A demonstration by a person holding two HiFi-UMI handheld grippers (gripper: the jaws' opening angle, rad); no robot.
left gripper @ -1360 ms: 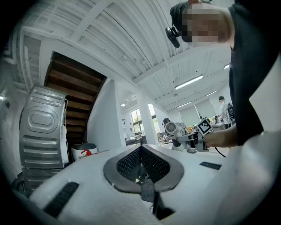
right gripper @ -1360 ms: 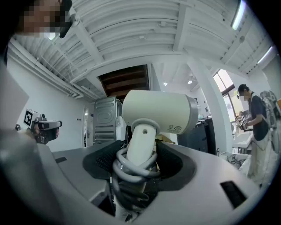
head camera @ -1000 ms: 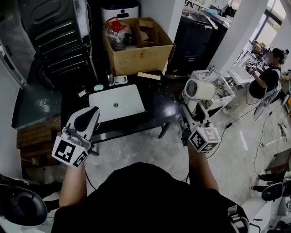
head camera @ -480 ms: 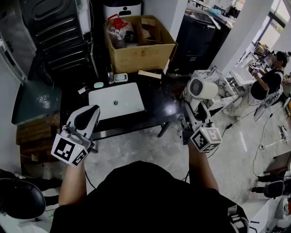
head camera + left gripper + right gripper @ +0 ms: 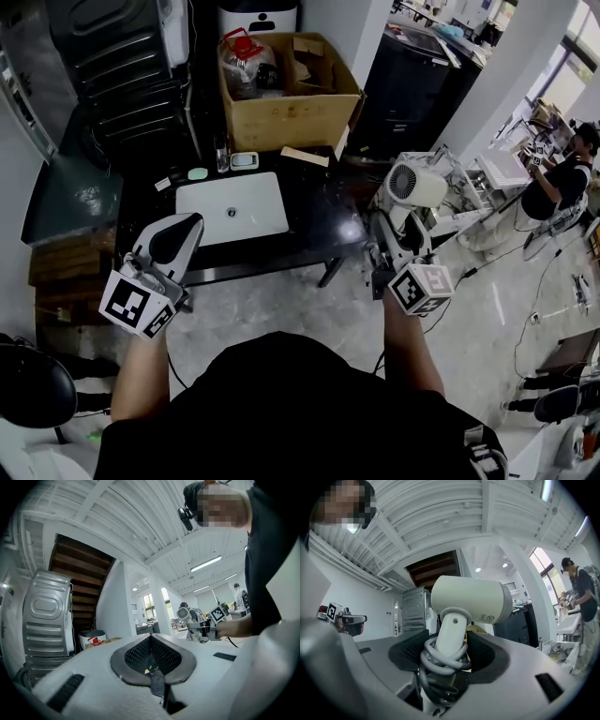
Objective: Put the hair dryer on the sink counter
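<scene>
- Hair dryer (image 5: 412, 185) was up in the air near the right end of the bench (image 5: 323, 220), not on it yet.
- Right gripper (image 5: 443, 651) fingers (image 5: 408, 652) squeezed its handle and wrapped cord (image 5: 440, 663).
- Left gripper (image 5: 152, 658) fingers (image 5: 133, 656) were closed on nothing.
- Setting it down by the sink (image 5: 232, 208) was left to do.

This looks like a big open lab or workshop hall, not a home. A black table (image 5: 319, 220) with a white sink (image 5: 232, 208) set into it stands alone on a pale stone floor (image 5: 281, 305). An open cardboard box (image 5: 286, 112) of odds sits behind it, and loose cables (image 5: 494, 255) trail over the floor. At the right a person (image 5: 561, 178) works at a cluttered bench (image 5: 502, 169). Overhead is a ribbed white ceiling (image 5: 440, 517) with strip lights (image 5: 206, 563).
</scene>
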